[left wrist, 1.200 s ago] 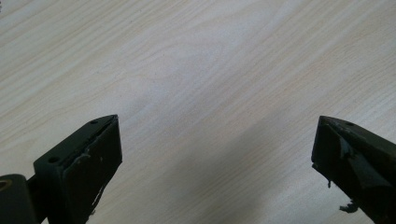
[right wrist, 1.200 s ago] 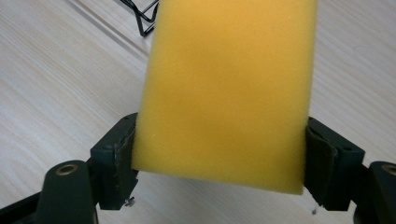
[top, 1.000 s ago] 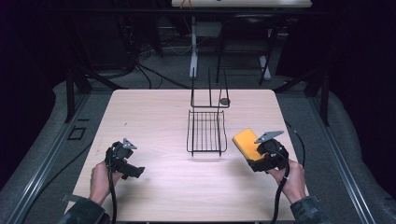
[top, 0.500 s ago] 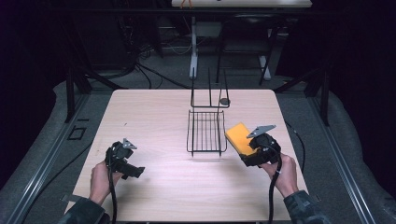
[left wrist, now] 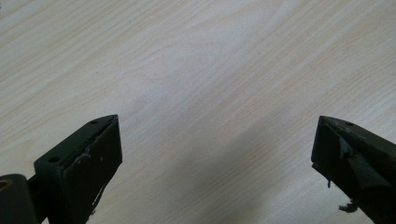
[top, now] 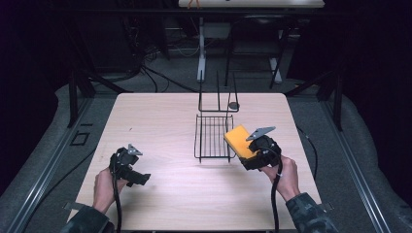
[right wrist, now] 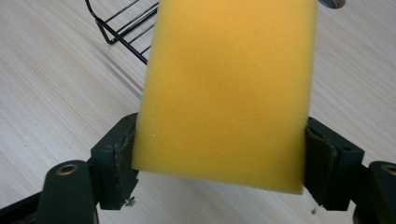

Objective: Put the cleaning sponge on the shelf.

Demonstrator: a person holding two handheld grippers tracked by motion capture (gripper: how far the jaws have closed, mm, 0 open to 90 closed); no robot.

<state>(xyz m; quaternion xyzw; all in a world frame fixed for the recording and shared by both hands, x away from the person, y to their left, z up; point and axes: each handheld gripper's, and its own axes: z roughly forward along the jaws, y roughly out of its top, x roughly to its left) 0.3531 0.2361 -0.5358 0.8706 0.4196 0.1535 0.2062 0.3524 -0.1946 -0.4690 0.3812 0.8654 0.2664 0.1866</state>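
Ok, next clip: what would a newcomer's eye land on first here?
The bright yellow sponge, clamped in the right claw at the right edge of the black wire rack in the middle of the pale wooden table. Next, the left claw, jaws wide open with nothing between them, low over the table's near left part.
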